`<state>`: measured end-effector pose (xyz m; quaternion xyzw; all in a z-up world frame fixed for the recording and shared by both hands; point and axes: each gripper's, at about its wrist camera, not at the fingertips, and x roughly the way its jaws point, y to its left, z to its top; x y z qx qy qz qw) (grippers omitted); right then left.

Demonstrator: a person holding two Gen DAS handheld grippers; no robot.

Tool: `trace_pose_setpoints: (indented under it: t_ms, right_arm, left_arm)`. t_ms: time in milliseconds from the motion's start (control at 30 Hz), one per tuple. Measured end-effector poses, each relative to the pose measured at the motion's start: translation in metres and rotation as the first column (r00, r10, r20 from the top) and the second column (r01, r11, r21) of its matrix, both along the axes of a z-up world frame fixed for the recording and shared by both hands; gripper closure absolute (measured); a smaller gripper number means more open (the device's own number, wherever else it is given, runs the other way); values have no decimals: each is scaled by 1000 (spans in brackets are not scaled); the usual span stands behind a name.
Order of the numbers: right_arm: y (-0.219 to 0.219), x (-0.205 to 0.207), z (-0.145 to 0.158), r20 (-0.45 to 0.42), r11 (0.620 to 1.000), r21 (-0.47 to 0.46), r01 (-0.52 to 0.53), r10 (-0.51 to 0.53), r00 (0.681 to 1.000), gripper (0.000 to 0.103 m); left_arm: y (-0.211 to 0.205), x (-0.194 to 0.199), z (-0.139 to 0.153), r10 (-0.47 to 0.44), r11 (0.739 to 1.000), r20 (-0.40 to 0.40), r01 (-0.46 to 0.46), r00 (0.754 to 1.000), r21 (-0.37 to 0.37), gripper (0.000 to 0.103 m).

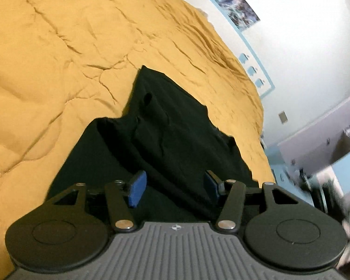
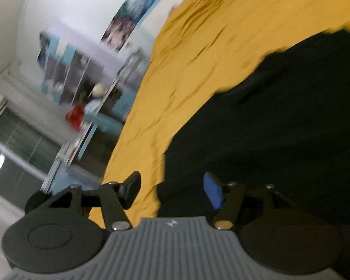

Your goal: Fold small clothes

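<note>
Left gripper [image 1: 175, 187], jaws spread and empty, hovers over a crumpled black garment [image 1: 165, 130] stretching straight ahead across the mustard bedspread [image 1: 58, 58]; right gripper [image 2: 172, 191], likewise spread, straddles the cloth's edge.

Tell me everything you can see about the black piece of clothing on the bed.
The black garment looks like soft, matte fabric, lying rumpled and partly folded over itself on the mustard-yellow bedcover. Creases and a raised fold run across it, and its edges are uneven. What kind of garment it is cannot be told. Both the left gripper and right gripper stand open over it, gripping nothing.
</note>
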<state>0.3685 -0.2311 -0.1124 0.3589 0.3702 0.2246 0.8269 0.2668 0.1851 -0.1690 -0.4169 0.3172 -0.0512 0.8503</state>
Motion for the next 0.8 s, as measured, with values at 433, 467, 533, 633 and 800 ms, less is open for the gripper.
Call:
trace_pose_setpoints:
  t_ms: [433,467,533,633,800]
  right_arm:
    - [-191,-40,-36,-123,933,83,350,-339,933,39]
    - [-190,-37,-38,-129,934,81,348,-337,933,39]
    - [-192,-25,-45,-157,932,66,357,-344,926,39]
    - [-179,-2,-66,-211,914,40,403,-387,898,40]
    - [-193,4,-86,-209,865,45,501,-482,851,70]
  left_arm:
    - [-15,30,-10,115,993,-5,-115,993,-19,40]
    - [-17,31,-7,110,994,17,-110,994,-8,40]
    - [-20,38,-5,81,997,40,-81,996,-10,40]
    - [-22,54,-9,52,999,21,-53,998,4,40]
    - [-22,64,-26,89,996,-56,-87,994,37,40]
